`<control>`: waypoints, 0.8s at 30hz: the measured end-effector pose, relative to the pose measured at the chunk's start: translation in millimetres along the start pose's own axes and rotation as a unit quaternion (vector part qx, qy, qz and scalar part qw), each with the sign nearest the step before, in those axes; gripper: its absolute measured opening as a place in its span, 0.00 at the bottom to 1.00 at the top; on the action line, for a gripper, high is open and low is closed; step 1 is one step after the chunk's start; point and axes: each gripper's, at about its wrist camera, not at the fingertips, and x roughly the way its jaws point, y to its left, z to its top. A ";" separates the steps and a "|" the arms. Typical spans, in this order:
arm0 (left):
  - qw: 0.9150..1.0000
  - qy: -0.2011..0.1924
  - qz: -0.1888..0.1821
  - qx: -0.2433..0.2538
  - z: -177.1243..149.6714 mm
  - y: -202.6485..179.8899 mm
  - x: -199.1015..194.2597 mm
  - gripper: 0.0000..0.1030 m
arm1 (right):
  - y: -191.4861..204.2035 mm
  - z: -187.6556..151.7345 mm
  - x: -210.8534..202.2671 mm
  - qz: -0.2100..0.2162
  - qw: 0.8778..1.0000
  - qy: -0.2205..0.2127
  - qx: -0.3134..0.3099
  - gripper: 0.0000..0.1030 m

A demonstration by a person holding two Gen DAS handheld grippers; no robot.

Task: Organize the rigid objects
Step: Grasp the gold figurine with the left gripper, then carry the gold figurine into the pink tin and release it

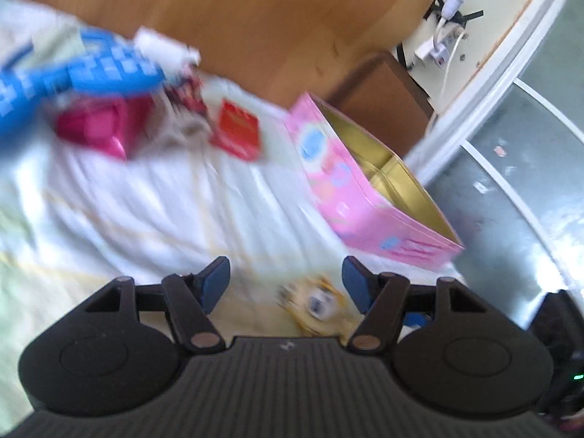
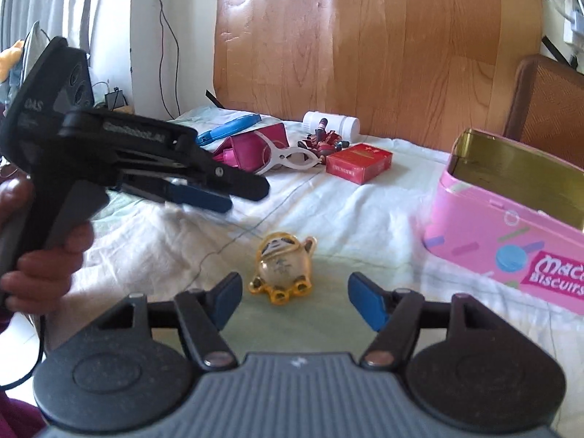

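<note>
My right claw (image 2: 294, 301) hangs spread and empty, angled down at the golden figurine (image 2: 283, 269) standing on the white sheet (image 2: 328, 215) just ahead of my fingertips. My left claw (image 2: 219, 197), also spread and empty, hovers near on the left. I judge the pick-up is next: straddle the figurine, pinch it, then carry it to the open pink biscuit tin (image 2: 511, 219) on the right.

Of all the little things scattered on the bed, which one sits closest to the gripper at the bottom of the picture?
The small golden translucent figurine. It stands alone on the sheet just ahead of the right gripper, while the red box, white clip and magenta pouch lie far back by the wooden headboard.
</note>
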 end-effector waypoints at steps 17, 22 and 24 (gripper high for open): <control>0.995 0.025 -0.066 0.075 51.6 -96.9 67.0 0.47 | -41.0 11.9 -24.5 -0.106 0.986 -0.131 0.008 0.39; 0.990 0.021 -0.070 0.120 76.0 -132.3 117.9 0.48 | -95.9 31.0 -17.6 -0.142 0.978 -0.139 0.067 0.39; 0.991 0.028 -0.064 0.113 79.7 -133.3 137.5 0.48 | -113.6 33.3 -9.6 -0.140 0.977 -0.129 0.092 0.39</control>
